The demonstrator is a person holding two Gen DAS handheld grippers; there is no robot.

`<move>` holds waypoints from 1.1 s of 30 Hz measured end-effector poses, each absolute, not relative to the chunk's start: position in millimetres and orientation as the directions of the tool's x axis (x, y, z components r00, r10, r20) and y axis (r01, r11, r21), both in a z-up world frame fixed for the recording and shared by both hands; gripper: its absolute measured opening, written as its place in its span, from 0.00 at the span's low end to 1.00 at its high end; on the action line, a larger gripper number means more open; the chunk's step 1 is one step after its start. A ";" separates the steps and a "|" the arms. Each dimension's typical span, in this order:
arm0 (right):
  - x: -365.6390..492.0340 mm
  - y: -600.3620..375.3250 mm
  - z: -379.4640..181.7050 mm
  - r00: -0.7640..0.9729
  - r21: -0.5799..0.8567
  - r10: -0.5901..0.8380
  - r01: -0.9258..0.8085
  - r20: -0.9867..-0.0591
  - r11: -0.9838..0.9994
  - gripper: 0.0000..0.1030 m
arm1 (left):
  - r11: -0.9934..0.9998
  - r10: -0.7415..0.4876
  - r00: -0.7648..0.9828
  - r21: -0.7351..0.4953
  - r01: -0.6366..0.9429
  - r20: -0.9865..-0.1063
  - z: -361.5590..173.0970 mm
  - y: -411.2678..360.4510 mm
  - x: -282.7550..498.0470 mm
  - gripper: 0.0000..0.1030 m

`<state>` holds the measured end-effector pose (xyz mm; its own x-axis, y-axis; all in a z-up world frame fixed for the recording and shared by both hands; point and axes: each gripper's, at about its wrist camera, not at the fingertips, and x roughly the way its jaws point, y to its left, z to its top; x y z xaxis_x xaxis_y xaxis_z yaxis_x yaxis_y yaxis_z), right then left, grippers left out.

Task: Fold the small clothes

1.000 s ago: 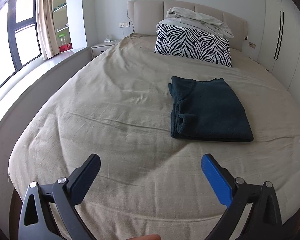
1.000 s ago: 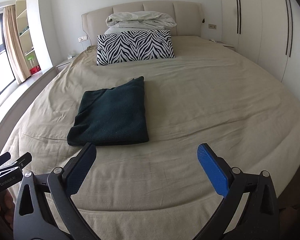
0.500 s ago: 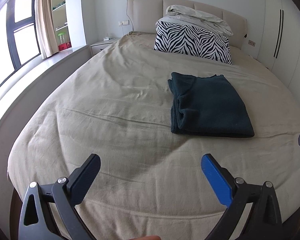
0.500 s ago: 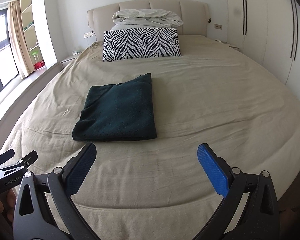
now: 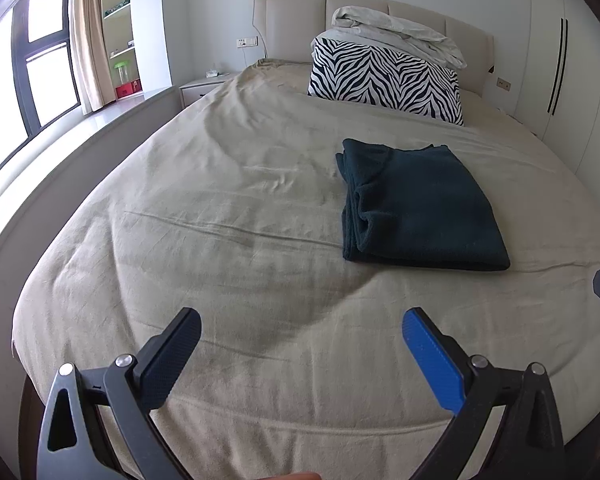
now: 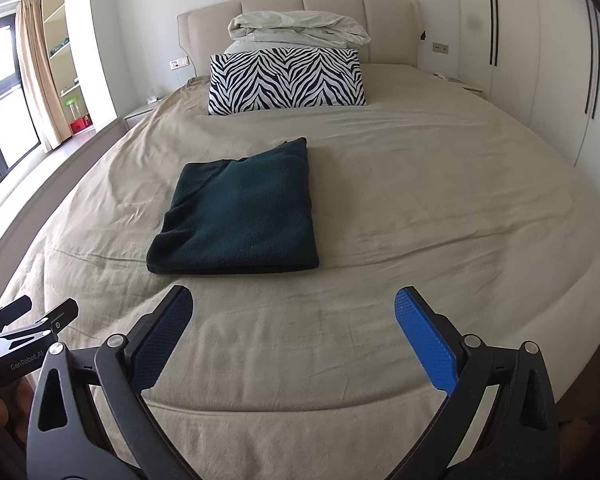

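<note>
I've got both claws spread wide w/ nothing in them: left gripper (image 5: 300, 344) and right gripper (image 6: 294, 322) hover over the near end of the bed (image 6: 420, 200). Dark green cloth (image 6: 240, 216) lies folded flat mid-bed, between grippers and the zebra pillow (image 6: 286, 80), apart from both.

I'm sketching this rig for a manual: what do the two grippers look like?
Both match: the left gripper and right gripper have black triangular cut-out arms with silver pivot bolts and ribbed pads, one blue, one dark. White "GenRobot.AI" lettering marks the left one's side.
</note>
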<state>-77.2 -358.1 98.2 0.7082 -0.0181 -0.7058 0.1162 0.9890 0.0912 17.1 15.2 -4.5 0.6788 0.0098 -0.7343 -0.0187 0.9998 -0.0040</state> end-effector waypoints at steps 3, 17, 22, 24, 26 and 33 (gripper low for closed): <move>-77.2 -356.8 97.4 0.707 0.090 -0.017 0.114 -0.707 0.989 1.00 | 1.000 0.009 0.676 -0.004 -0.018 -0.737 -6.4 15.5 16.9 1.00; -76.7 -353.5 95.2 0.703 0.091 -0.012 0.109 -0.711 0.990 1.00 | 1.000 0.006 0.670 -0.005 -0.015 -0.742 -9.5 15.9 16.1 1.00; -76.6 -353.6 95.1 0.703 0.090 -0.012 0.109 -0.711 0.990 1.00 | 1.000 0.004 0.669 -0.006 -0.013 -0.743 -9.6 15.7 15.9 1.00; -76.4 -353.7 95.0 0.702 0.090 -0.013 0.110 -0.712 0.990 1.00 | 1.000 0.004 0.670 -0.005 -0.013 -0.743 -9.5 15.6 15.9 1.00; -76.9 -353.6 94.7 0.703 0.093 -0.012 0.110 -0.711 0.990 1.00 | 1.000 0.004 0.669 -0.006 -0.013 -0.743 -9.6 15.5 15.8 1.00; -76.6 -353.5 94.1 0.703 0.092 -0.011 0.109 -0.711 0.990 1.00 | 1.000 0.005 0.669 -0.005 -0.014 -0.743 -9.4 15.5 15.8 1.00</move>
